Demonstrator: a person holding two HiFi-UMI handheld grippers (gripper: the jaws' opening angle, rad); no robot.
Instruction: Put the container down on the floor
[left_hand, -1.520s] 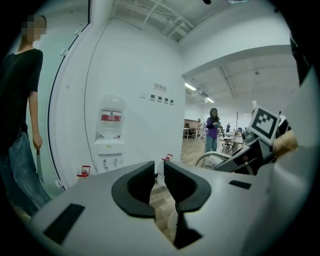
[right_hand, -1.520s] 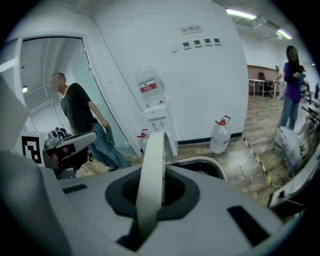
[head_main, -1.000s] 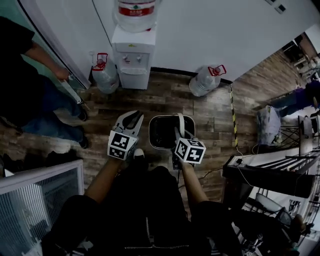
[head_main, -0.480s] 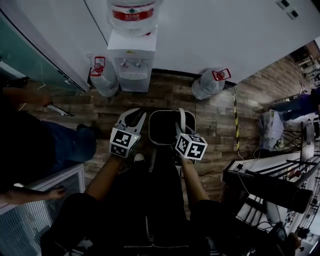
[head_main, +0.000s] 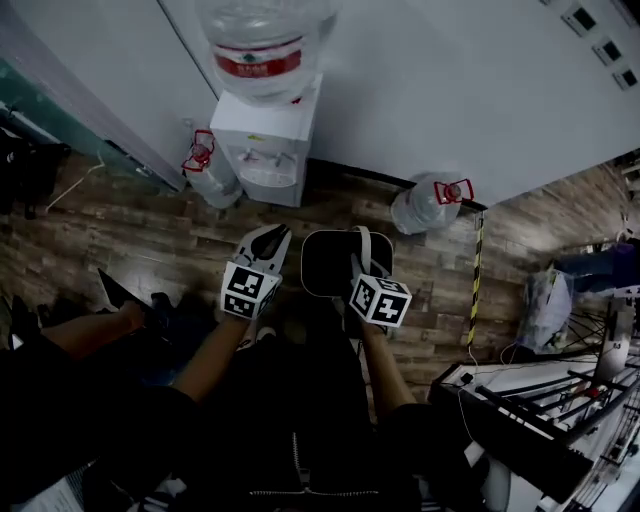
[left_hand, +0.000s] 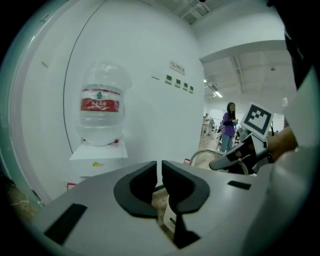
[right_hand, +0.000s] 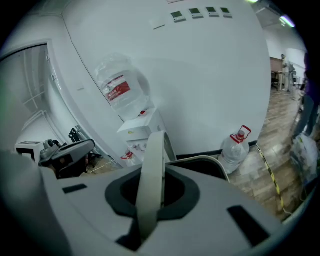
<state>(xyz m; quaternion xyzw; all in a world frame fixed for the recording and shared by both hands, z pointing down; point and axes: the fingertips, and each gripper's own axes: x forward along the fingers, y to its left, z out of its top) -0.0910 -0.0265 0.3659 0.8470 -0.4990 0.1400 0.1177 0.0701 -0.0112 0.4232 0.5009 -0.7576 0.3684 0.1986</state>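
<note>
A floor (head_main: 130, 240) of dark, worn-looking wooden planks is seen from above, met by a smooth white wall (head_main: 450, 90) with a black skirting strip (head_main: 370, 180) along its foot. A boxy white water dispenser (head_main: 265, 150) is stood against the wall, topped by a large clear plastic bottle (head_main: 262, 50) with a red label. Two more clear jugs with red carrying handles are set on the planks, one just left of the dispenser (head_main: 212, 178) and one well to its right (head_main: 425, 205). A strip of yellow-and-black tape (head_main: 476, 265) is laid across the boards at the right. The container (head_main: 330, 262), a dark, rounded-square bin with a pale rim, is held in front of the person, between the two tongs; whether its base touches the floor cannot be told. Its flat, pale, arched handle (right_hand: 151, 165) is pinched by the right tongs (head_main: 357, 265). The left tongs (head_main: 270, 234) are pressed almost together, with nothing between them, just left of the bin.
</note>
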